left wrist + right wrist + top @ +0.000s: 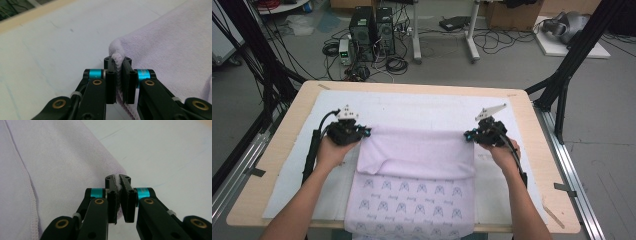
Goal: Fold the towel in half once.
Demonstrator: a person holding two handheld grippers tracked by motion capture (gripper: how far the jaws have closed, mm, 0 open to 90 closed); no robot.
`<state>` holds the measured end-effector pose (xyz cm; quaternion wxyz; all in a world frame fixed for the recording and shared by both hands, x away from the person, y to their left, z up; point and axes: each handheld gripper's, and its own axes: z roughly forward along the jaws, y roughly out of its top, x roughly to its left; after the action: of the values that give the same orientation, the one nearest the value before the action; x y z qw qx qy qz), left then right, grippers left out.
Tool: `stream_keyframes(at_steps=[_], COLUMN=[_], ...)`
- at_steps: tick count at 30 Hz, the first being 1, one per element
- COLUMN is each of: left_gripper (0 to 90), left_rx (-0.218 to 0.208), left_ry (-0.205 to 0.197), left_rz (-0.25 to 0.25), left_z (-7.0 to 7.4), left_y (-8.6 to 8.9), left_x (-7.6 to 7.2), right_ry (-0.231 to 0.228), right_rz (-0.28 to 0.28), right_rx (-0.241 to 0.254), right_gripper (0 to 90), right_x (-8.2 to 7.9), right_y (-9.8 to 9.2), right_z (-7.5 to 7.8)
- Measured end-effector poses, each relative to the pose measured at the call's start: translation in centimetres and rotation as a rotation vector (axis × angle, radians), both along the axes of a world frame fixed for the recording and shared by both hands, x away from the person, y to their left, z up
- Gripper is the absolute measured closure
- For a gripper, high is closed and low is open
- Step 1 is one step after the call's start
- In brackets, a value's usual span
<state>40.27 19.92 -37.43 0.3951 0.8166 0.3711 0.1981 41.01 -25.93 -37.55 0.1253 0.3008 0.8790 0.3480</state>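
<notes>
- Pinching the towel (417,150) at its two far corners, I am holding it folded over on the white mat (422,110).
- I am clamping the left gripper (119,82) on the towel's hem.
- I am clamping the right gripper (119,200) on the opposite corner.
- The towel's printed near end is hanging over the table (277,150) edge.

Left gripper (362,131) and right gripper (469,135) both clamped, forearms outstretched
</notes>
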Motion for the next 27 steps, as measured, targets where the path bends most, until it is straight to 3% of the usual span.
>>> stream_keyframes(at_steps=[6,9,10,11,12,14,19,21,23,25,27], left_gripper=[83.8,83.2,79.2,67.4,61.2,58.4,54.2,53.8,53.1,52.5,51.9], left_rx=[0.016,-0.006,0.004,0.02,0.03,0.043,0.007,-0.006,-0.02,-0.032,-0.043], left_ry=[-0.099,-0.144,-0.145,-0.137,-0.103,-0.072,-0.021,-0.016,-0.008,-0.006,-0.009], left_rz=[0.059,0.088,0.106,0.122,0.119,0.122,0.125,0.122,0.118,0.102,0.086], left_z=[5.7,7.9,7.9,7.7,7.2,5.9,2.9,2.1,1.4,0.9,0.5], left_y=[-1.0,-0.8,-0.9,-0.9,-0.6,0.1,2.1,2.6,3.0,3.3,3.3], left_x=[3.7,4.7,4.9,5.1,5.2,5.0,3.4,2.5,1.7,1.0,0.2], right_ry=[-0.077,-0.108,-0.111,-0.124,-0.12,-0.043,0.011,0.076,0.039,0.042,0.03], right_rz=[-0.06,-0.078,-0.088,-0.107,-0.115,-0.103,-0.076,-0.06,-0.043,-0.029,-0.017], right_rx=[0.009,0.025,0.03,0.026,0.027,0.041,0.029,0.026,0.014,0.047,0.044], right_gripper=[85.4,84.2,78.3,66.7,63.4,59.5,56.3,52.3,53.2,52.9,52.8], right_x=[3.6,5.1,5.6,5.9,6.1,6.4,5.0,4.6,3.7,2.9,2.2], right_y=[-0.3,-0.3,-0.2,-0.1,0.0,0.0,-0.1,0.0,0.3,0.4,0.6], right_z=[5.2,7.3,7.5,7.4,7.2,5.9,2.7,2.1,1.9,1.7,1.5])
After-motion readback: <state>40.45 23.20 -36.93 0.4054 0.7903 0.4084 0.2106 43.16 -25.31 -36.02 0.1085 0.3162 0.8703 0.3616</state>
